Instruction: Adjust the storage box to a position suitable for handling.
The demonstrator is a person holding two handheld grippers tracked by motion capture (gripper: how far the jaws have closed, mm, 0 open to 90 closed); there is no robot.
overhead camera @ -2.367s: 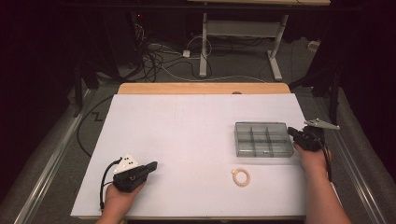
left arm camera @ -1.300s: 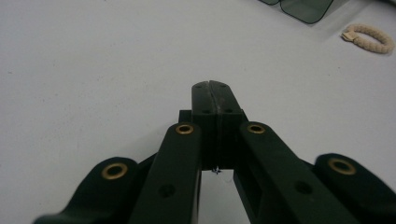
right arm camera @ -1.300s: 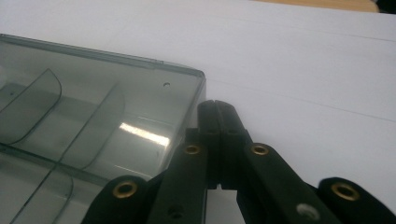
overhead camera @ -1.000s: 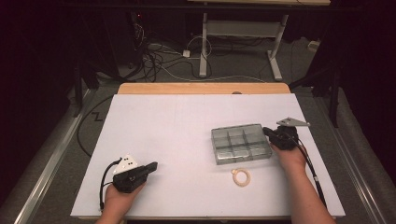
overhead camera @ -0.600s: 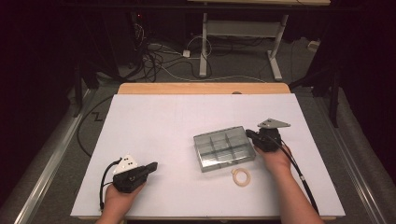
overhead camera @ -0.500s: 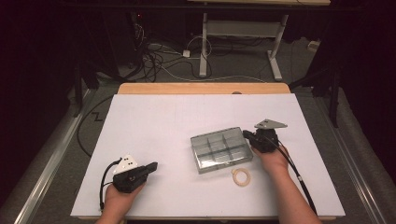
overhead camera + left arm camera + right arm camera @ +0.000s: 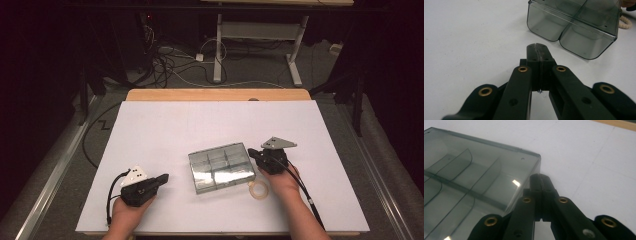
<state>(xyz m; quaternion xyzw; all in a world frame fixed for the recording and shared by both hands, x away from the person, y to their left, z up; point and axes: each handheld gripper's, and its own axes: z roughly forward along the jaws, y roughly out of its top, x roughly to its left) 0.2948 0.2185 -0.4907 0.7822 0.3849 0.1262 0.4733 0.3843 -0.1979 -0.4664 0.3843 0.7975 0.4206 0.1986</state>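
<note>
My right tool (image 7: 254,154) has its jaws pressed together, empty, with the tip against the right edge of the smoky clear divided box (image 7: 220,166), which sits slightly turned near the middle of the white tabletop (image 7: 165,125). A small tape ring (image 7: 258,189) lies just beside the box's near right corner. My left tool (image 7: 161,178) rests closed at the near left, well apart from the box.

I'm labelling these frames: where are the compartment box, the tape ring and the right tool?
compartment box (image 7: 221,167), high view, middle divider.
tape ring (image 7: 259,189), high view, its rim.
right tool (image 7: 251,152), high view, shut jaw tips.
</note>
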